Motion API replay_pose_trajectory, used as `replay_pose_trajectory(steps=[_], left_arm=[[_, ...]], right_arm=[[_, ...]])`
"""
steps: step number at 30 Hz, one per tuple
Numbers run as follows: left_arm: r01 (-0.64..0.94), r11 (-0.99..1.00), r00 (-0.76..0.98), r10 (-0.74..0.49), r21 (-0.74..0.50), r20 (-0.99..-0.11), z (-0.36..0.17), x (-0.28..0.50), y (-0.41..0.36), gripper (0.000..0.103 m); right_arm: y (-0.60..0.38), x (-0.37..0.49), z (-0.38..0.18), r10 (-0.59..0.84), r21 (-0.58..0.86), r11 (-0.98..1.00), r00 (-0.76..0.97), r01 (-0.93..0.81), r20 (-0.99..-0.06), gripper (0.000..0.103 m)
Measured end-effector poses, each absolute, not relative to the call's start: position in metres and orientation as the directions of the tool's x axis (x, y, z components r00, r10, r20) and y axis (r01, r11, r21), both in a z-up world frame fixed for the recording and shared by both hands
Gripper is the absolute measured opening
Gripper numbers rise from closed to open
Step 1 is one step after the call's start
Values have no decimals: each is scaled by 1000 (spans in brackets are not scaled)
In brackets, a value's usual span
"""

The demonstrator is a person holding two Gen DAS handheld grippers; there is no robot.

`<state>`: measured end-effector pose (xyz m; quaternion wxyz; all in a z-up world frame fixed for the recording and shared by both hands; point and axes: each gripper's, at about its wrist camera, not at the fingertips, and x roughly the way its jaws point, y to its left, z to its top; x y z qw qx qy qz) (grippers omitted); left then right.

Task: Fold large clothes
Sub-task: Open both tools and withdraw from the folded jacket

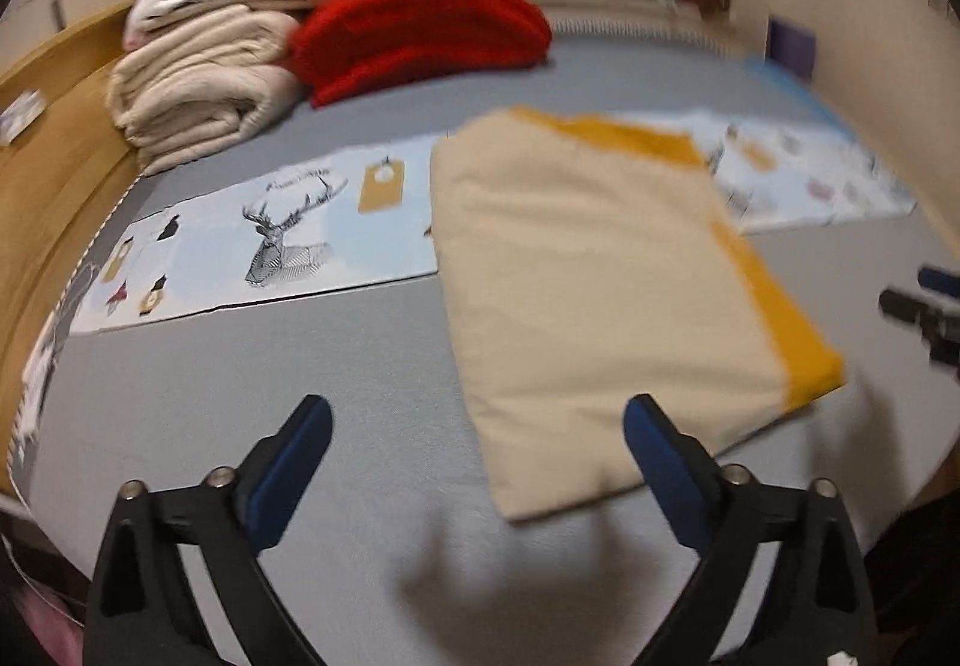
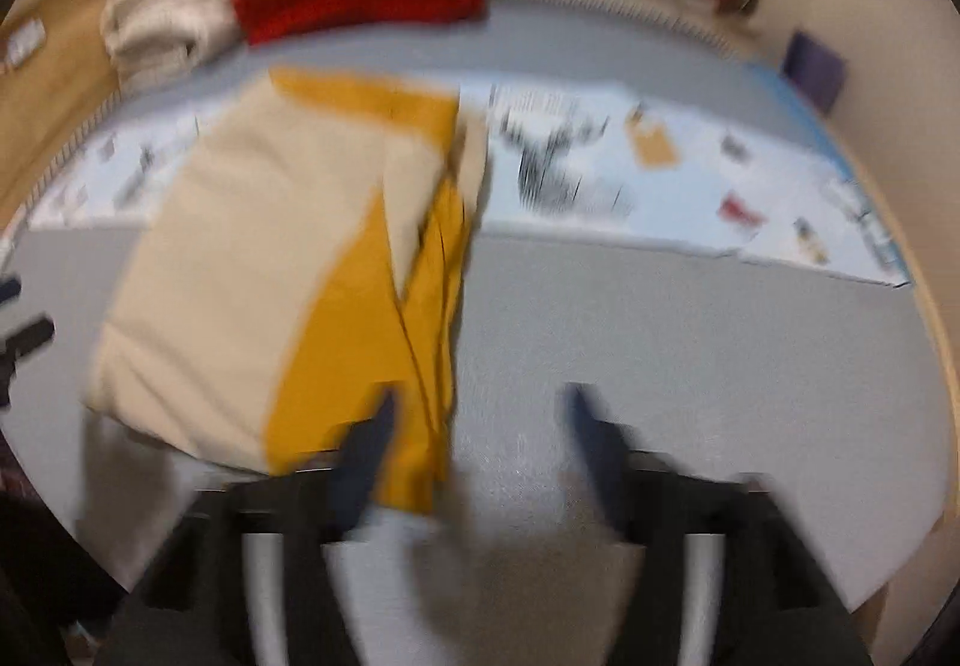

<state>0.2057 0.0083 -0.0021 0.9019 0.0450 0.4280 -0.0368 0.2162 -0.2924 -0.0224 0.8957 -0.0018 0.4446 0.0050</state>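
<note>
Left wrist view shows the folded garment point(image 1: 588, 294) lying flat just ahead of the left gripper point(image 1: 477, 417), a thick cream rectangle with a mustard-yellow band along its far and right edges; its near corner reaches toward the right-hand finger. Nothing sits between the spread blue-padded fingers point(image 1: 294, 462). The cloth looks soft and padded, with rounded folded edges, and rests on a smooth grey bed surface point(image 1: 300, 366). Beyond the gripper lies a pale blue printed sheet point(image 1: 270, 240) with a stag drawing, and farther off to the left a stack of cream bedding point(image 1: 198, 90) and a fuzzy red blanket point(image 1: 420, 30).

Right wrist view is blurred: the right gripper point(image 2: 480, 414) stands wide apart and empty, the garment's yellow edge just ahead of its left finger.
</note>
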Motion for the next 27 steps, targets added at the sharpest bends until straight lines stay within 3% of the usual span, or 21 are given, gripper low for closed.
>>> replay_pose_trajectory(steps=[6,10,27], left_arm=[[57,998,698,-61,-30,-713,27,144,-4,103],[24,997,684,-65,-67,-726,26,117,-13,103],[-31,996,618,-43,-79,-785,-8,132,-19,103]], right_arm=[[-259,143,22,5,30,999,702,23,-713,103],[-235,108,30,-8,7,1000,728,18,-686,103],[-202,115,1,11,-1,1000,685,-16,-729,103]])
